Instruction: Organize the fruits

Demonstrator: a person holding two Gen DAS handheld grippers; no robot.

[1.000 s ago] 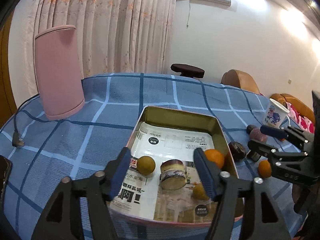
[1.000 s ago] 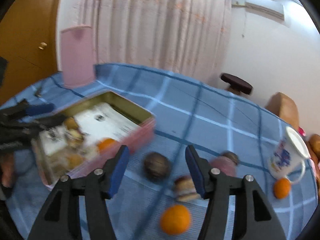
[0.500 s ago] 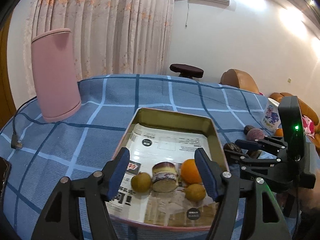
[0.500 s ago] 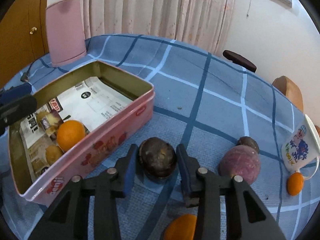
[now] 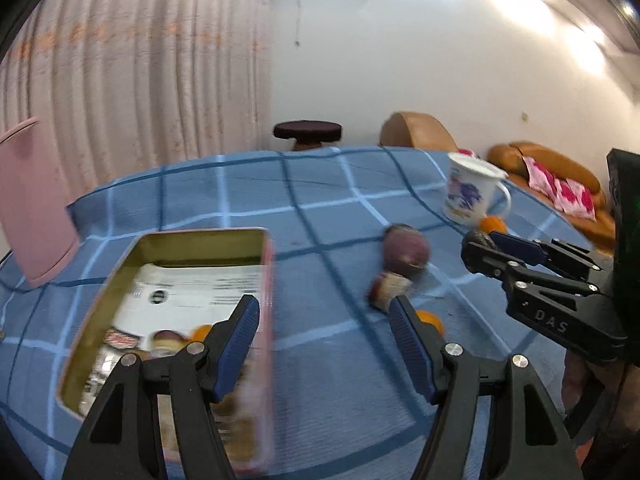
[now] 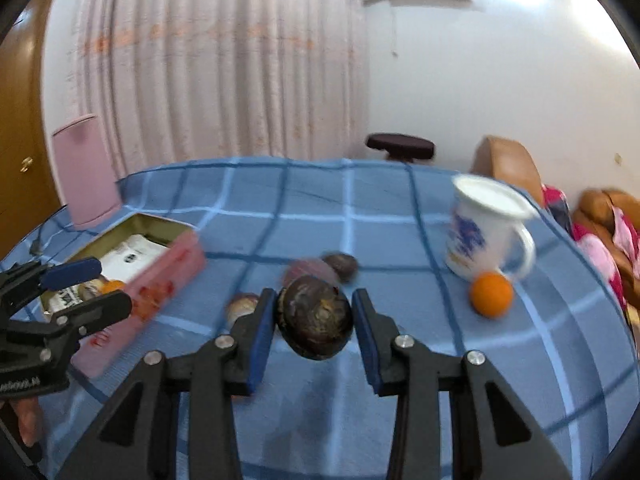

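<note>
Right gripper (image 6: 314, 320) clamps a dark wrinkled fruit (image 6: 315, 317) in its jaws; pink tin (image 6: 160, 276) at nine o'clock, mug (image 6: 486, 232) at two
</note>
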